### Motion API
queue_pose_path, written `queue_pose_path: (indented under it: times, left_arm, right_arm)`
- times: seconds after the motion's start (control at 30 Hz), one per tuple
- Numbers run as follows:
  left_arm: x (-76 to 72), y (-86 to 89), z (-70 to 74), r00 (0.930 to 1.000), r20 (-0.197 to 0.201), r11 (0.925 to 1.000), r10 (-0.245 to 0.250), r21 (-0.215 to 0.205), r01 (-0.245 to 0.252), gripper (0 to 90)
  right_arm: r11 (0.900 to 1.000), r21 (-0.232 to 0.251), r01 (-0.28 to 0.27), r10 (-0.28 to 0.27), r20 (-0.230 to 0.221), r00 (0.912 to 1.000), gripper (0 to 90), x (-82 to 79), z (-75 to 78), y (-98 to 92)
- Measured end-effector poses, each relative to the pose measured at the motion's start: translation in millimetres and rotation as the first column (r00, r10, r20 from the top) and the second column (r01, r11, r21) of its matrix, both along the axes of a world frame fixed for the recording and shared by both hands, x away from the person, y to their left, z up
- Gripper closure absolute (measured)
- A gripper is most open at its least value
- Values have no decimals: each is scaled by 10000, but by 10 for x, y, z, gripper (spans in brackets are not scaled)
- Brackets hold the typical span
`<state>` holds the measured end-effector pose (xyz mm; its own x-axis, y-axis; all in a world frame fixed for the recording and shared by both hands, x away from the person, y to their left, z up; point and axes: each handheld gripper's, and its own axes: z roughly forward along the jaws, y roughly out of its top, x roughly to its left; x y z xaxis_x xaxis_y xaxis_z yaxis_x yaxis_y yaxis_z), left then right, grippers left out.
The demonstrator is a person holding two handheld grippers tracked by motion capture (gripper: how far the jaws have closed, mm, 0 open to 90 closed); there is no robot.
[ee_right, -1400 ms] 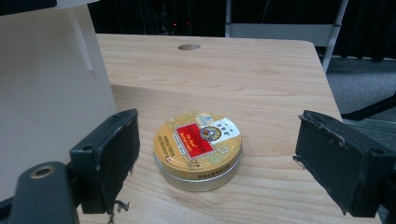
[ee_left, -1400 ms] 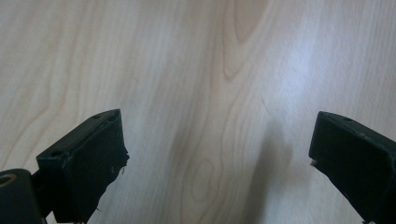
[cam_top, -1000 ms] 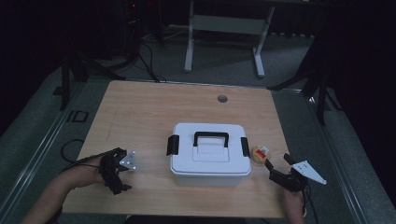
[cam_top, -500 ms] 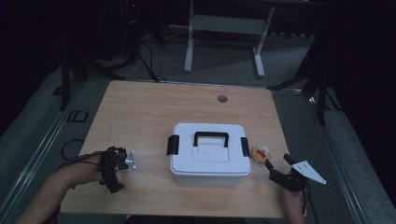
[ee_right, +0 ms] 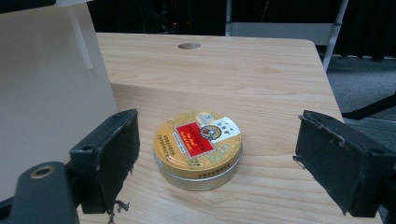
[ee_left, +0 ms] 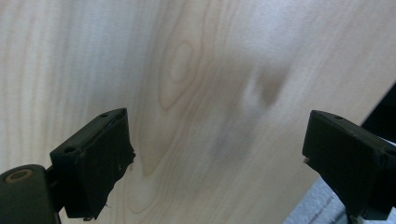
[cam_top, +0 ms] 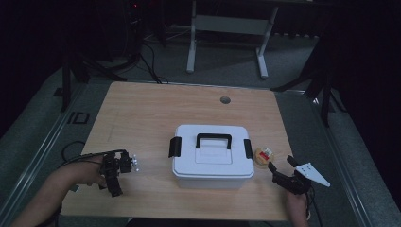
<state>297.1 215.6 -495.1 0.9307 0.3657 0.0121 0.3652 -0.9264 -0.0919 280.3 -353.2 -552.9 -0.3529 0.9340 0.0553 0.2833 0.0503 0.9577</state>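
Right tongs [ee_right: 215,158] gape wide around round tin [ee_right: 198,148]; risk: tin skids against white box [cam_top: 212,156] if closure off-centre; left tongs [ee_left: 219,158] released.

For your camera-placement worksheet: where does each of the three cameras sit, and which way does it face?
High view: above the person's side, facing forward and down on the table, white box, both forearms and grippers.
Left gripper view: rides the left gripper, facing bare tabletop between open fingers.
Right gripper view: rides the right gripper, facing the round tin beside the box.
Shared: high and right gripper views both show tin and box.
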Motion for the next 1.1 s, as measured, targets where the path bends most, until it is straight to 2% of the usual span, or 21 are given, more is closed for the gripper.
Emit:
queue_pose_path:
  times: [0.07,0.2,0.23,0.33,0.43,0.5,0.6,0.63,0.73,0.9,1.03,1.1]
  left_arm:
    - [3,-12,3,9999,65,9998,-92,167,91,74]
    - [18,-26,62,9998,114,9999,-162,2,161,74]
    - [25,-29,83,10000,19,10000,-55,-47,55,74]
    - [32,-37,142,9997,-191,9998,-158,-108,156,74]
    - [33,-53,210,9995,20,9994,-311,-131,311,75]
    - [26,-69,266,9989,207,9987,-412,-288,418,96]
    - [21,-86,332,9983,314,9982,-489,-328,499,100]
    - [23,-89,347,9986,211,9983,-475,-323,482,100]
    - [19,-104,407,9974,318,9978,-643,-167,649,101]
    - [19,-119,527,9978,241,9974,-622,-357,630,118]
    - [32,-112,605,9974,355,9977,-629,-246,637,118]
    - [42,-106,650,9980,266,9980,-569,-272,576,118]
  right_arm:
    - [10000,-10,0,0,-4,10000,134,0,0,2]
    - [10000,-13,-7,7,-1,10000,134,0,0,2]
    - [10000,-16,-4,4,-1,10000,134,0,0,2]
    - [10000,-26,-4,4,-4,10000,134,0,0,3]
    - [10000,-32,-6,6,-3,10000,134,1,0,3]
    - [10000,-31,-15,15,-5,10000,134,1,0,4]
    - [10000,-31,-24,24,-9,10000,134,1,0,4]
    - [10000,-29,-21,21,-3,10000,134,0,0,3]
    - [10000,-29,-24,24,-6,10000,134,1,0,3]
    - [10000,-28,-25,25,-13,10000,134,1,1,4]
    - [10000,-27,-19,19,-18,10000,134,1,0,4]
    - [10000,-43,-24,24,-13,10000,134,2,0,6]
